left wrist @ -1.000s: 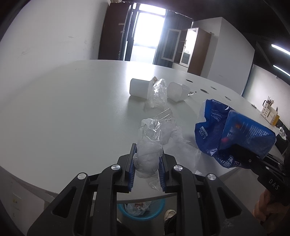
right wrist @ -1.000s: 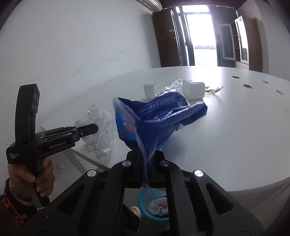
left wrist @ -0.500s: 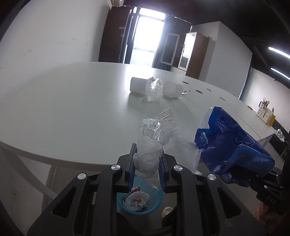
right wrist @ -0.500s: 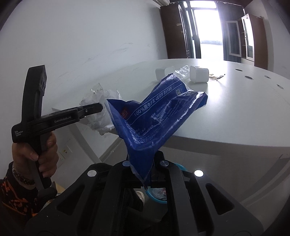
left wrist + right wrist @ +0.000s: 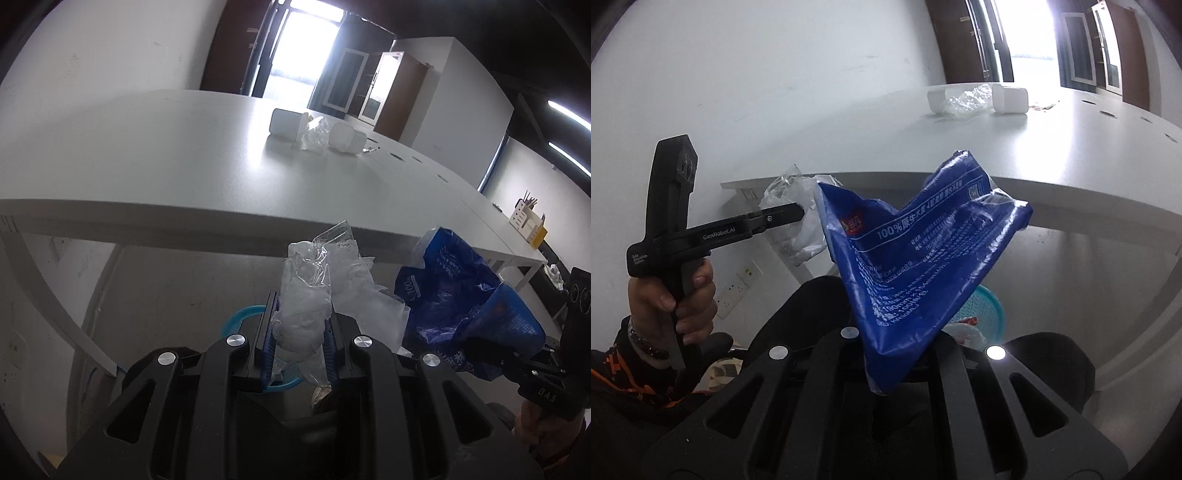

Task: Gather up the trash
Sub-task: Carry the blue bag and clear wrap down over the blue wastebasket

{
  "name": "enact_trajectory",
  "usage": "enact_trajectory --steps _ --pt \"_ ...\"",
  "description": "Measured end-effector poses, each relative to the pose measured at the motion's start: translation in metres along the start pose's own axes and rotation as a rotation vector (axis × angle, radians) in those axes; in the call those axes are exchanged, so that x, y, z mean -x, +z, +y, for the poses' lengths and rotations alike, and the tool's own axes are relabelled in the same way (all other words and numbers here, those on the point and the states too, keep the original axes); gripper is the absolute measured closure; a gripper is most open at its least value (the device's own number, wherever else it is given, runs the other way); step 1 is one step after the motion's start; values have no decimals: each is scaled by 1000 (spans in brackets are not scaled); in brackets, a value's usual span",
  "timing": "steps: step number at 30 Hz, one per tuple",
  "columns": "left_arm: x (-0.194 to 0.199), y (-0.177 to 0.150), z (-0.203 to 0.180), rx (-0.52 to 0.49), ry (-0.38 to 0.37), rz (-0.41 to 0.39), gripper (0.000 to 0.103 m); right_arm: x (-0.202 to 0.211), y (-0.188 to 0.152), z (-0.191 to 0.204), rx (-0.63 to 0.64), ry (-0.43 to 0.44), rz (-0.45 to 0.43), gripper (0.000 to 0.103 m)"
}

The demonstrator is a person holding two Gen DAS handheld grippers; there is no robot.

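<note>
The left claw [image 5: 299,332] is pinched tight on a wad of clear plastic wrap [image 5: 310,291], which stands up from between its blue pads and spills off toward the right. The right claw [image 5: 886,373] is closed on the bottom corner of a blue printed wrapper [image 5: 916,258], the crumpled packet fanning upward in front of its camera. Both are held out in the air below the edge of the white worktop [image 5: 166,158], off its near side. From the left camera a blue basket [image 5: 240,317] shows directly behind and under the clear plastic, mostly hidden by the claw; the right camera shows the same basket [image 5: 988,310] peeking out beside the blue wrapper with some white and red rubbish inside, though I can't make out what that is. Only the right camera shows the left hand [image 5: 679,291] gripping its black handle. Far back on the worktop lie two white cups [image 5: 286,123] on their sides with another bit of crinkled clear film [image 5: 314,136] between them.
</note>
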State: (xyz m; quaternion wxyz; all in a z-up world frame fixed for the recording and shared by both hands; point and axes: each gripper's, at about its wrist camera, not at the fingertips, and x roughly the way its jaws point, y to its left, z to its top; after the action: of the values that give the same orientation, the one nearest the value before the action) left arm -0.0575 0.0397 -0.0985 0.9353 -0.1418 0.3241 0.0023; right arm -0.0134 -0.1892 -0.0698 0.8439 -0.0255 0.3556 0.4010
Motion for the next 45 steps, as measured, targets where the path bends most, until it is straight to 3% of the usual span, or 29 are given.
enact_trajectory --steps 8,14,22,28,32,35,45 --pt "-44 -27 13 16 53 115 82 -50 -20 -11 -14 -15 109 101" --pt "-105 -51 27 36 102 250 82 -115 -44 -30 -13 -74 239 101" --pt "-173 -45 44 44 182 362 82 -183 -55 -74 -131 -80 379 101" --pt "-241 -49 68 67 238 458 82 -220 -55 -90 -169 -76 425 101" --pt "-278 -48 84 139 213 526 82 -246 -59 -100 -203 -81 456 101" --pt "-296 -48 83 122 235 528 82 -263 -60 -110 -218 -68 477 101" --pt "-353 -57 100 214 287 645 80 -333 -58 -156 -318 -48 555 101"
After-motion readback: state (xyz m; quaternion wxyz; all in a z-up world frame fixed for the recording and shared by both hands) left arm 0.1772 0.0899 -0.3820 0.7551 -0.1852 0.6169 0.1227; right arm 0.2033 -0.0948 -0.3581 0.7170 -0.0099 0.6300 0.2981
